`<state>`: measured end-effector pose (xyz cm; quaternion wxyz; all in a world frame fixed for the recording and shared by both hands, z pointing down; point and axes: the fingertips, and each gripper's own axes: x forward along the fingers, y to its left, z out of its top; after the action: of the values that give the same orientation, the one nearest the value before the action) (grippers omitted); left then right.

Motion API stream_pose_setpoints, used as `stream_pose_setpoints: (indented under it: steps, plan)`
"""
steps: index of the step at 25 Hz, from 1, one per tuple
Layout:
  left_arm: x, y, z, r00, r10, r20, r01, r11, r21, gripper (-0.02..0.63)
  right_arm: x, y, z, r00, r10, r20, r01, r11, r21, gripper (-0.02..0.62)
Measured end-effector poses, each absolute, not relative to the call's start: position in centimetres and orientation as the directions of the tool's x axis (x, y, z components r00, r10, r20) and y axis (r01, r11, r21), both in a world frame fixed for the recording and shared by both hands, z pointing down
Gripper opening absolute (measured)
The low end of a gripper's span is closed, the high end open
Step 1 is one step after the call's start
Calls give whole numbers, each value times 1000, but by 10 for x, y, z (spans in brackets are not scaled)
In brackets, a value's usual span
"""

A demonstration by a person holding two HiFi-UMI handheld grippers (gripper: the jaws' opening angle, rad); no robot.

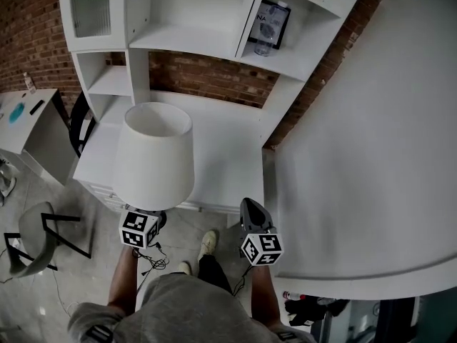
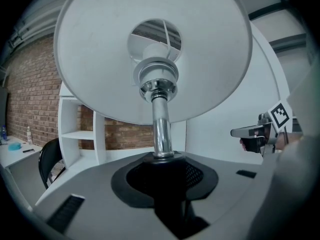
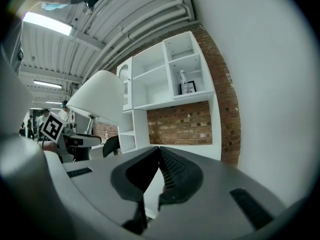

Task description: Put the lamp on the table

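Note:
A lamp with a white cone shade (image 1: 154, 156) hangs upright in front of the white table (image 1: 225, 156), its shade over the table's near left edge. My left gripper (image 1: 148, 219) is shut on the lamp's chrome stem (image 2: 161, 129) just below the shade (image 2: 152, 49), and the stem stands between the dark pads (image 2: 195, 176). The lamp's base is hidden. My right gripper (image 1: 253, 216) hovers to the right of the lamp, near the table's front edge. It is shut with nothing in it, its tips meeting (image 3: 159, 153). The right gripper view shows the lamp shade (image 3: 100, 96) at its left.
White shelves (image 1: 193, 41) stand over the table against a brick wall, with a framed picture and bottle (image 1: 271, 23) on one. A white wall (image 1: 371, 156) curves along the right. A grey chair (image 1: 34, 241), a black chair (image 1: 77, 123) and a side table (image 1: 21, 120) stand left. A cable (image 1: 151, 259) lies on the floor.

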<state>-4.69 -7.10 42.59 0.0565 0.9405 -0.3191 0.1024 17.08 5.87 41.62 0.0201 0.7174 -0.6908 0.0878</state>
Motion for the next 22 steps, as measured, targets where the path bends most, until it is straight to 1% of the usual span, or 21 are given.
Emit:
stream_pose_setpoints:
  steps: [10,18,22]
  plan:
    - [-4,-142,427,762,-620,186,-635,-772,26,107,204,-23,426,-51,-985,165,-996,40,-75,23]
    - [39,-199,442,762,-618,191,-636,-771,42,107,236,-90,443,-89,-976,200,-992,70,-103,23]
    - [60,-227,455,766,-620,173,-634,-773,36,107,251,-116,454,-116,-966,232,-991,96,-96,23]
